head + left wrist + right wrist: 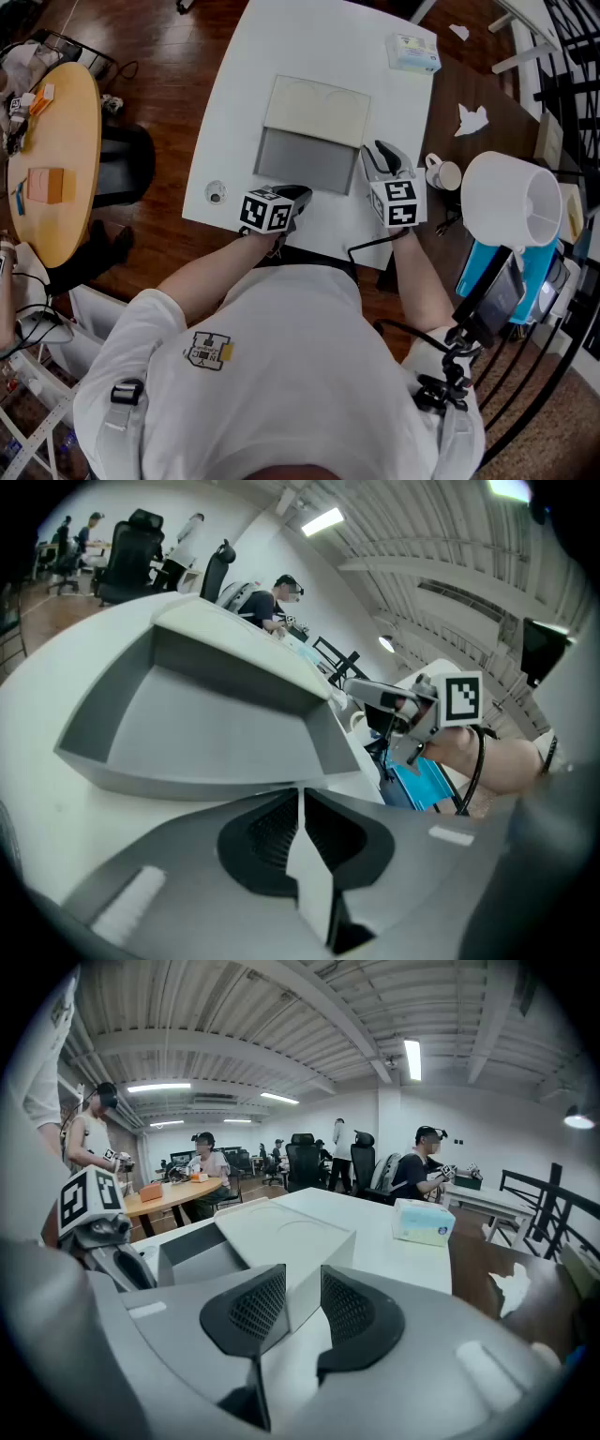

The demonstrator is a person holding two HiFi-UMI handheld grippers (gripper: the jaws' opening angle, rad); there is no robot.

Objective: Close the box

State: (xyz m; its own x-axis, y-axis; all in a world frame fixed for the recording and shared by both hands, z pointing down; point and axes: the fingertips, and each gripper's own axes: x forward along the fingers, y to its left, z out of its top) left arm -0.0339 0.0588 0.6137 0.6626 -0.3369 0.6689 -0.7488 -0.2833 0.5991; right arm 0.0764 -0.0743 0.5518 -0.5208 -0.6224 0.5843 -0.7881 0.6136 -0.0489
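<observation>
Open box near white table's front edge

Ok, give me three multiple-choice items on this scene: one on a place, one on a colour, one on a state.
1. Where is the tissue pack?
A. near left corner of the table
B. far right corner of the table
C. inside the box
2. The inside of the box tray is:
A. grey
B. blue
C. red
3. The right gripper has its jaws:
A. shut on the tissue pack
B. apart, gripping nothing
C. pressed together
Answers: 1 B, it lies at the table's far right corner; 2 A, the tray shows grey next to the white lid; 3 B, a clear gap shows between its pads.
</observation>
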